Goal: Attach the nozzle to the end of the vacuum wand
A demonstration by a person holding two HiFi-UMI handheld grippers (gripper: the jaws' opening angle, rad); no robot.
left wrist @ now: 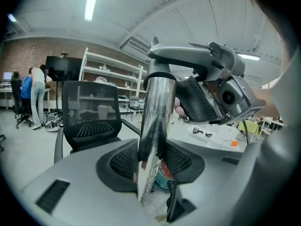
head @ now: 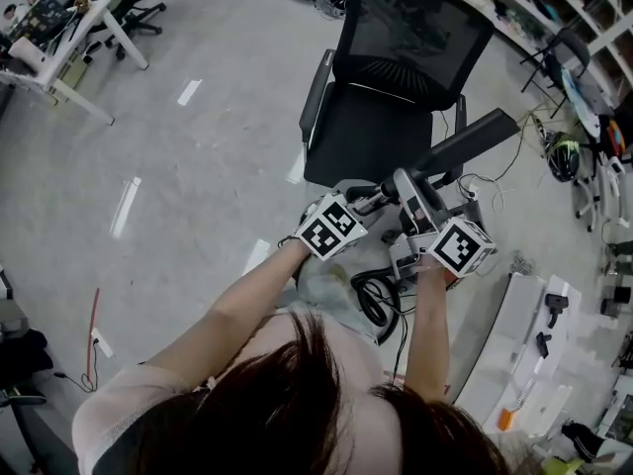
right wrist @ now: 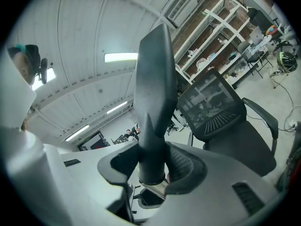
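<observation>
Left gripper view: left gripper (left wrist: pixel 151 160) pinches the shiny chrome vacuum wand (left wrist: pixel 155 121) between its black mesh pads. The tube stands up through the jaws. Grip looks meant to brace the wand so it can't slide back under a push.

Head view: both grippers are held close together at waist height over the grey floor. The tools meet end to end in front of the black mesh office chair (head: pixel 381 117).

Right gripper view: right gripper (right wrist: pixel 153 167) is clamped on the neck of the dark grey tapered plastic nozzle (right wrist: pixel 153 88). The flat tip points away, so the collar faces the wand. A chrome rim (right wrist: pixel 154 188) shows just under that collar. Nozzle appears mated to the wand end; can't confirm it is fully seated, as the joint sits low behind the pads. Likely step: pressing home.
</observation>
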